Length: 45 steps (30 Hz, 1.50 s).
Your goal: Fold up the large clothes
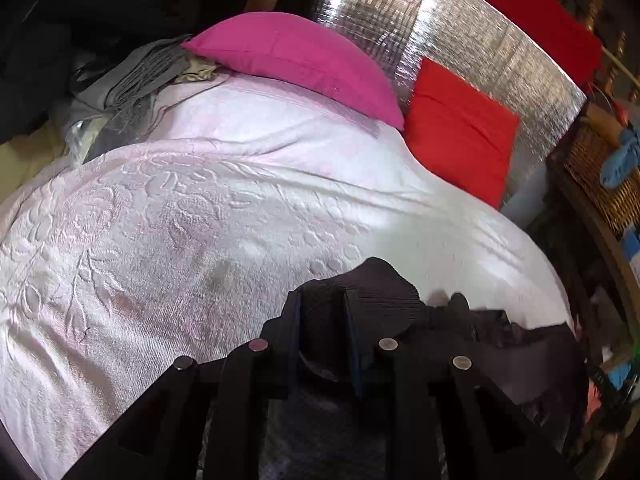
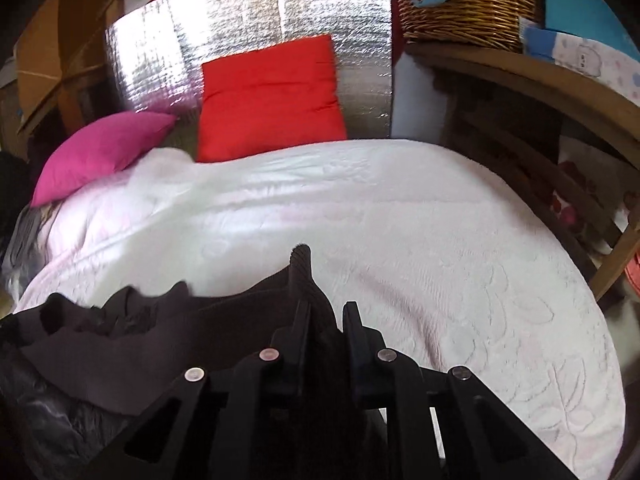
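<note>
- Dark ribbed garment (image 1: 380, 292) hung between both grippers above the near edge of the pink embossed bedspread (image 1: 160, 220).
- Left gripper (image 1: 322, 304) was clamped on one ribbed edge; right gripper (image 2: 326, 312) was clamped on the other (fabric sagged between).
- Advice: raise both evenly, tension the span, then lay flat.
- Beyond lay the magenta pillow (image 1: 296, 60) and red cushion (image 2: 270, 96).

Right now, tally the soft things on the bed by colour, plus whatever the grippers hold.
Pink pillow: 1
Red cushion: 1
Grey scarf: 1
Dark garment, gripped by left gripper and right gripper: 1
Total: 4
</note>
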{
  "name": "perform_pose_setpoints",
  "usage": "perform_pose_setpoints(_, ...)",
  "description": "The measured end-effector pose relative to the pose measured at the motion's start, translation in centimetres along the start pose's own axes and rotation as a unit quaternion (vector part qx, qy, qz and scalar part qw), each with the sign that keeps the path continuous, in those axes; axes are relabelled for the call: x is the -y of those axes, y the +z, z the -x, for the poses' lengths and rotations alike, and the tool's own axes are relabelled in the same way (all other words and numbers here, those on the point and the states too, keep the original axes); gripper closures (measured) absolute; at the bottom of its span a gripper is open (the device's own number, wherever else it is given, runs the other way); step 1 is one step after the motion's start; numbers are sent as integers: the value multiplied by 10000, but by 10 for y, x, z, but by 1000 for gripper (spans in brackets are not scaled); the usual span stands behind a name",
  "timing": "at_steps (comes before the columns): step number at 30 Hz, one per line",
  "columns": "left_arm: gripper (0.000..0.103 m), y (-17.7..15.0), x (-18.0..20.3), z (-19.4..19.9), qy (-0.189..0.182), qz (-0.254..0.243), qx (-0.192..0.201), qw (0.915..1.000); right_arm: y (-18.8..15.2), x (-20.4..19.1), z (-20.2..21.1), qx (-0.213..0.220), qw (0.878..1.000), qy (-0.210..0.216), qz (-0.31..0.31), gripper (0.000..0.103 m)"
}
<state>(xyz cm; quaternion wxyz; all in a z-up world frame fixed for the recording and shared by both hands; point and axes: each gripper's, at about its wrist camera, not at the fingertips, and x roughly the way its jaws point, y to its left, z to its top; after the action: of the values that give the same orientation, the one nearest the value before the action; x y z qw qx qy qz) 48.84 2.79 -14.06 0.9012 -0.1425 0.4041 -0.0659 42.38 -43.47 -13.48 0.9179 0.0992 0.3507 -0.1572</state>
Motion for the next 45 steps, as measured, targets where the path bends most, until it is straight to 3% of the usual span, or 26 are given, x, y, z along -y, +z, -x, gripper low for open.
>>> perform_pose_setpoints(3, 82, -6, -5, -20, 468, -38, -166, 9988, -3, 0, -13, -41, 9999, -157, -47, 88)
perform_pose_setpoints(4, 82, -9, -9, -28, 578, 30, -281, 9979, -5, 1, -20, -50, 9993, -372, -25, 103)
perform_pose_setpoints(6, 82, -13, -19, -41, 623, 198, -470, 9968, -9, 15, -34, -262, 9982, -496, -192, 103)
perform_pose_setpoints(8, 81, -15, -22, -47, 564, 240, -586, 9964, -11, 30, -42, -519, 9969, -243, -544, 103)
perform_pose_setpoints(12, 78, -12, -10, -31, 488, 95, -434, 9978, -6, 30, -27, -535, 9953, 420, -696, 101)
perform_pose_setpoints(15, 57, -11, -2, -15, 451, -28, -315, 9985, -7, 24, -16, -683, 9916, 881, -651, 101)
perform_pose_setpoints(16, 41, -11, -1, -10, 431, -42, -310, 9986, -9, 20, -12, -736, 9915, 904, -575, 100)
perform_pose_setpoints(17, 33, -11, 0, -3, 367, -44, -269, 9990, -10, 16, -8, -766, 9917, 914, -483, 100)
perform_pose_setpoints(22, 28, -12, -3, 17, 425, -166, -255, 9986, -26, -1, 15, -924, 9895, 1108, -81, 100)
perform_pose_setpoints(28, 28, -18, -45, 27, 1207, 11, -368, 9920, -51, -22, 33, -1224, 9803, 1527, 276, 99)
perform_pose_setpoints(31, 28, -26, -56, 30, 1580, -234, -396, 9864, -65, -28, 35, -1423, 9749, 1673, 354, 99)
perform_pose_setpoints(35, 28, -50, -54, -5, 1979, -985, -1042, 9697, -87, -21, 9, -1924, 9676, 1631, 131, 97)
perform_pose_setpoints(37, 28, -54, -53, -5, 2008, -1047, -1014, 9687, -86, -14, 15, -1919, 9668, 1682, -128, 98)
perform_pose_setpoints(39, 28, -50, -55, 10, 1896, -882, -882, 9739, -86, -9, 26, -1872, 9663, 1748, -255, 96)
perform_pose_setpoints(41, 28, -48, -59, 34, 1492, -530, -643, 9853, -88, -2, 42, -1738, 9676, 1797, -339, 83)
perform_pose_setpoints(42, 28, -48, -60, 44, 1292, -405, -559, 9892, -90, 3, 51, -1660, 9667, 1893, -448, 64)
perform_pose_setpoints(43, 28, -50, -59, 55, 1003, -293, -450, 9935, -93, 10, 63, -1527, 9646, 2055, -636, 32)
perform_pose_setpoints(44, 28, -53, -55, 63, 752, -258, -347, 9962, -92, 12, 70, -1400, 9638, 2147, -731, 24)
perform_pose_setpoints(45, 28, -57, -49, 72, 566, -307, -244, 9976, -92, 16, 82, -1193, 9643, 2221, -813, 23)
